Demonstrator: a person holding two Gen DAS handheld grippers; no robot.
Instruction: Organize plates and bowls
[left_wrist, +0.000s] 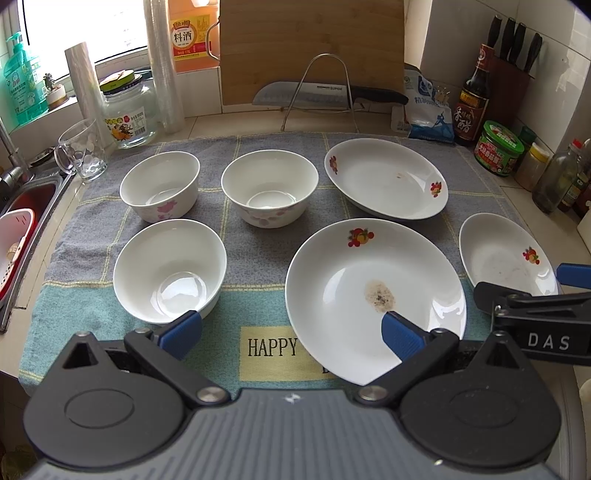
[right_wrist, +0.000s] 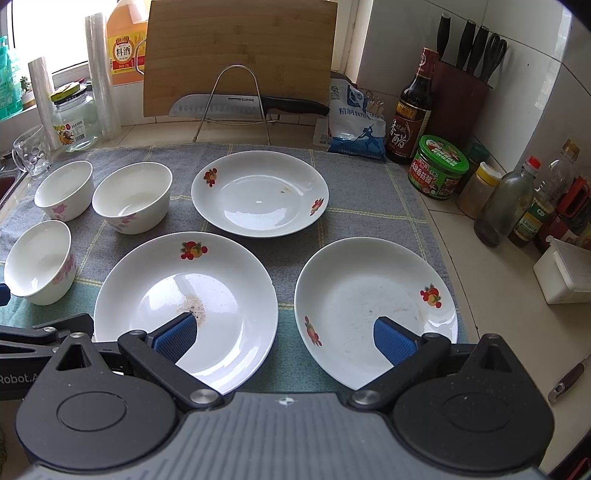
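Three white bowls and three white fruit-print plates lie apart on a grey and teal towel (left_wrist: 258, 122). In the left wrist view: near bowl (left_wrist: 170, 271), far left bowl (left_wrist: 159, 186), far middle bowl (left_wrist: 269, 188), stained near plate (left_wrist: 373, 295), far plate (left_wrist: 386, 179), right plate (left_wrist: 506, 256). My left gripper (left_wrist: 291, 332) is open and empty, above the towel's front edge. My right gripper (right_wrist: 284, 338) is open and empty, hovering between the stained plate (right_wrist: 184, 306) and the right plate (right_wrist: 375, 310). The far plate (right_wrist: 260, 194) lies behind.
A knife (left_wrist: 328, 94) on a wire rack and a cutting board (left_wrist: 310, 48) stand behind the towel. A glass mug (left_wrist: 81, 149), a jar (left_wrist: 127, 110) and a sink (left_wrist: 26, 218) are at the left. Bottles, a green-lidded jar (right_wrist: 437, 166) and a knife block (right_wrist: 461, 99) crowd the right.
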